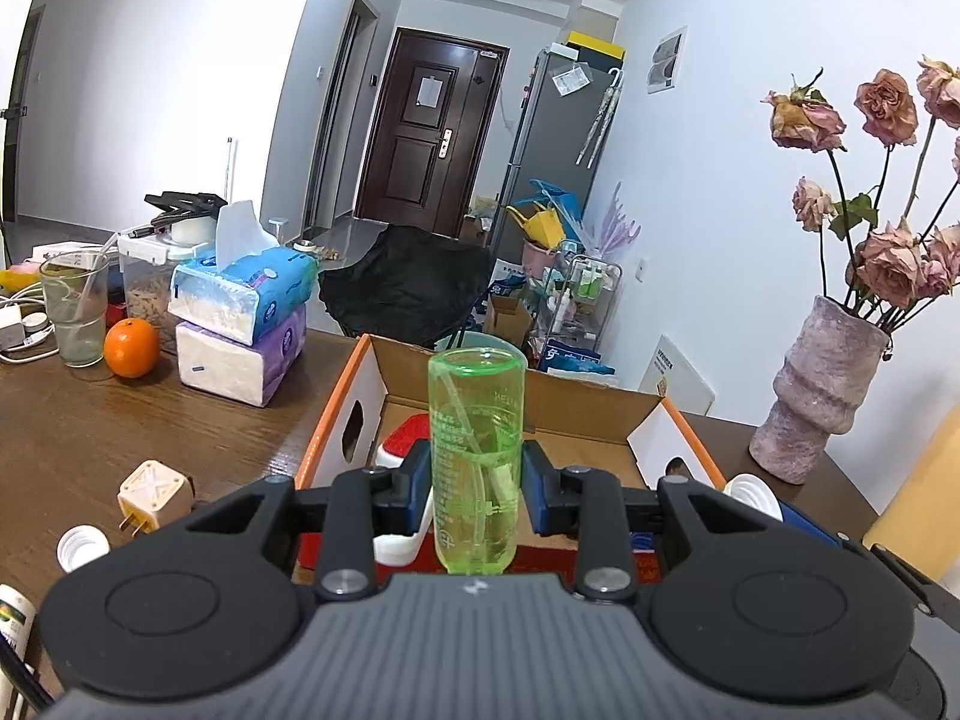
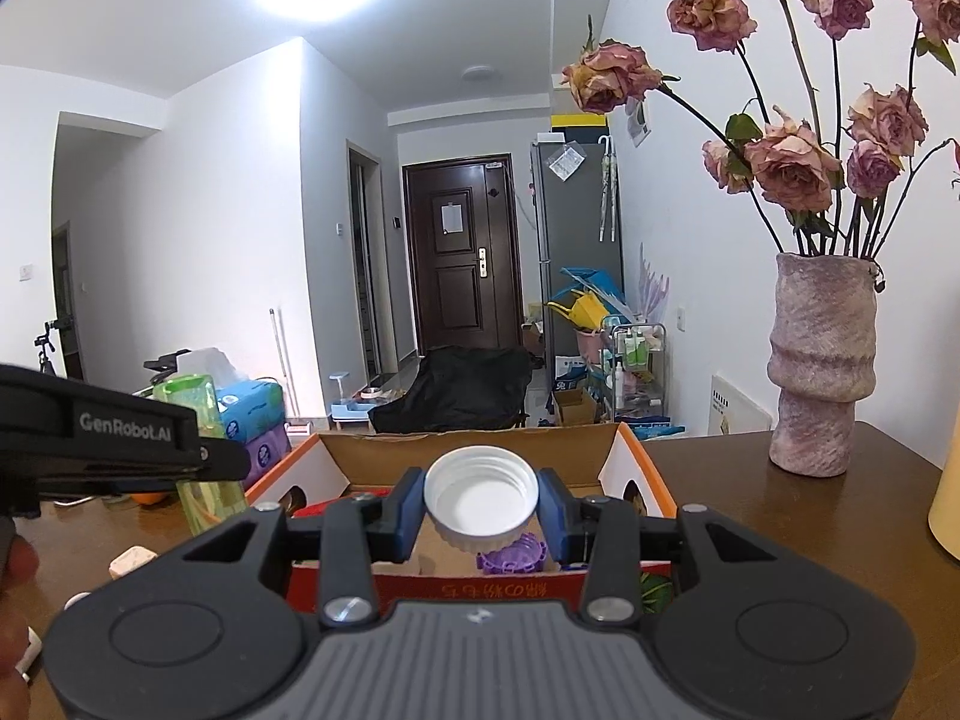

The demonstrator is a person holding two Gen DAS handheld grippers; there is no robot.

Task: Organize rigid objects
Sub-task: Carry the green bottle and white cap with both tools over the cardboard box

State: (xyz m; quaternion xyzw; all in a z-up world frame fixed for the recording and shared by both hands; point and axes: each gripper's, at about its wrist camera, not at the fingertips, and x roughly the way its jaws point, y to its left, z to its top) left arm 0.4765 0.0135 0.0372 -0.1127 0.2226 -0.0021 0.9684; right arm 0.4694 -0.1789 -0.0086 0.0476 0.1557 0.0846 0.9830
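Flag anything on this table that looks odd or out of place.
The green bottle in the left gripper has no cap; the right gripper holds a white cap apart from it. Another white cap lies loose beside a plug adapter.

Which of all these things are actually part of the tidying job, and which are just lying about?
Part of the job:
- green bottle, held in the left tongs
- white cap, held in the right tongs
- cardboard box
- purple toy in the box

Just lying about:
- vase of dried roses
- tissue packs
- orange
- drinking glass
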